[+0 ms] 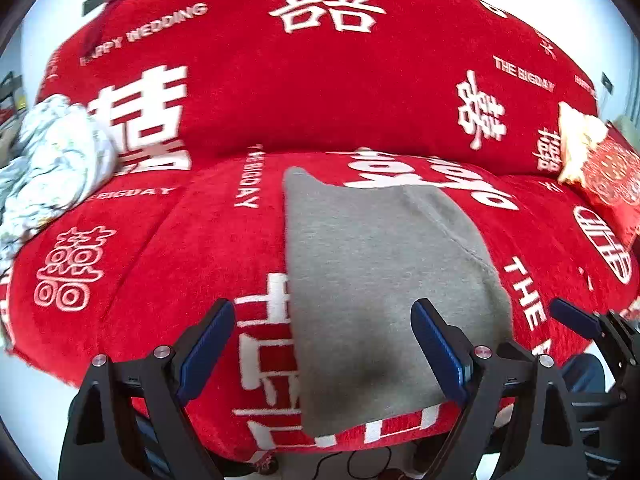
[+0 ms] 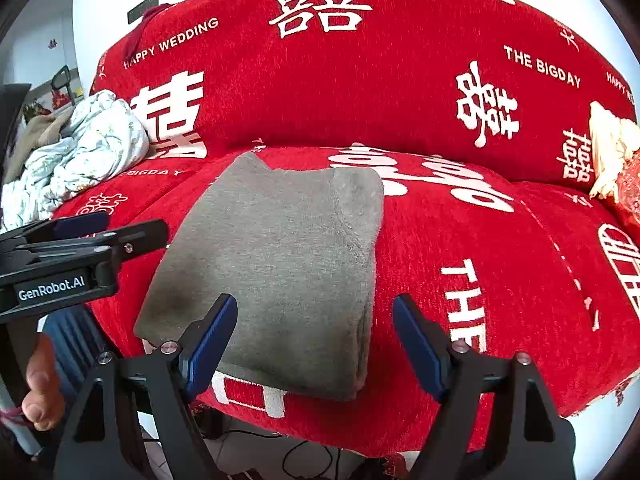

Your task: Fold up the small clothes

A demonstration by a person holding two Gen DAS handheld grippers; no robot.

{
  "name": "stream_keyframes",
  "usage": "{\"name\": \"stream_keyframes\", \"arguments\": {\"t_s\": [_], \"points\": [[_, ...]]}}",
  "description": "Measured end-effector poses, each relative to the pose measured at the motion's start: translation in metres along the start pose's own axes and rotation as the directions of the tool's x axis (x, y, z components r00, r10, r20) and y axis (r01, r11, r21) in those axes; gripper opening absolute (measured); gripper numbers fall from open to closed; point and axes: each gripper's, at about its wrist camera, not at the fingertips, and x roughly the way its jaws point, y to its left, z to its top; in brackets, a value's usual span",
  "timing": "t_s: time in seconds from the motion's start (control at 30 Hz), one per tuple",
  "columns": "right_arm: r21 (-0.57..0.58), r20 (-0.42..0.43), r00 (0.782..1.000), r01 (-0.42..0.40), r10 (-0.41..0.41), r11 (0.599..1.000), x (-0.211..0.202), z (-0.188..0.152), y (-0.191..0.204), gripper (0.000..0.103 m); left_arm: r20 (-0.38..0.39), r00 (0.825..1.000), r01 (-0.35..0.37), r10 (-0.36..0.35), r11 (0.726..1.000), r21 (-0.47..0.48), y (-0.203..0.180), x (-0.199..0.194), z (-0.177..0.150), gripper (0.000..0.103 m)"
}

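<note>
Both grippers, left gripper (image 1: pixel 322 346) and right gripper (image 2: pixel 314 344), hang with jaws spread and empty above the near end of a folded grey garment (image 2: pixel 276 264). It lies lengthwise on the red sofa seat (image 2: pixel 500 280), apparently running towards the backrest.

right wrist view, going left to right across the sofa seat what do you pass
crumpled white floral cloth → left gripper → folded grey garment → bare red sofa cover → cream and red cushion
</note>
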Motion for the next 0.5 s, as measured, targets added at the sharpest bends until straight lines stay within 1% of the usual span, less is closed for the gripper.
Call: {"name": "stream_keyframes", "arguments": {"t_s": [0.03,0.07,0.1,0.17,0.2,0.23,0.3,0.33,0.4,0.5], "points": [[-0.004,-0.001,1.0,0.009,-0.009,1.0,-0.001,0.0,0.001,0.083,0.003,0.999,-0.034,0.034,0.999,-0.013,0.001,-0.004,-0.001,0.09],[-0.005,-0.001,1.0,0.015,-0.015,1.0,-0.002,-0.001,0.001,0.083,0.011,0.999,-0.053,0.053,0.998,-0.016,0.001,-0.006,-0.003,0.09],[-0.003,0.0,1.0,0.019,-0.019,1.0,-0.004,-0.002,0.001,0.083,0.027,0.997,-0.067,0.067,0.998,-0.019,0.001,-0.009,-0.005,0.09],[0.01,-0.002,1.0,0.022,-0.022,1.0,-0.006,-0.002,0.001,0.083,0.084,0.991,-0.099,0.102,0.994,-0.037,0.002,-0.019,-0.011,0.09],[0.013,-0.002,1.0,0.022,-0.022,1.0,-0.006,-0.002,0.001,0.083,0.095,0.989,-0.108,0.112,0.993,-0.049,0.002,-0.022,-0.014,0.09],[0.017,-0.002,1.0,0.026,-0.026,1.0,-0.008,-0.003,0.001,0.083,0.11,0.987,-0.109,0.115,0.992,-0.056,0.003,-0.025,-0.017,0.09],[0.02,-0.002,0.999,0.034,-0.034,0.999,-0.01,-0.004,0.002,0.083,0.13,0.984,-0.116,0.121,0.992,-0.041,0.001,-0.029,-0.022,0.09],[0.02,-0.004,0.999,0.038,-0.038,0.999,-0.01,-0.005,0.003,0.083,0.124,0.985,-0.119,0.121,0.993,-0.019,-0.001,-0.029,-0.024,0.09],[0.019,-0.006,0.999,0.047,-0.047,0.999,-0.012,-0.006,0.005,0.083,0.106,0.989,-0.103,0.101,0.995,0.018,-0.006,-0.029,-0.025,0.09],[0.011,-0.006,0.998,0.059,-0.059,0.998,-0.014,-0.006,0.008,0.083,0.109,0.99,-0.088,0.084,0.996,0.025,-0.01,-0.035,-0.027,0.09]]}}
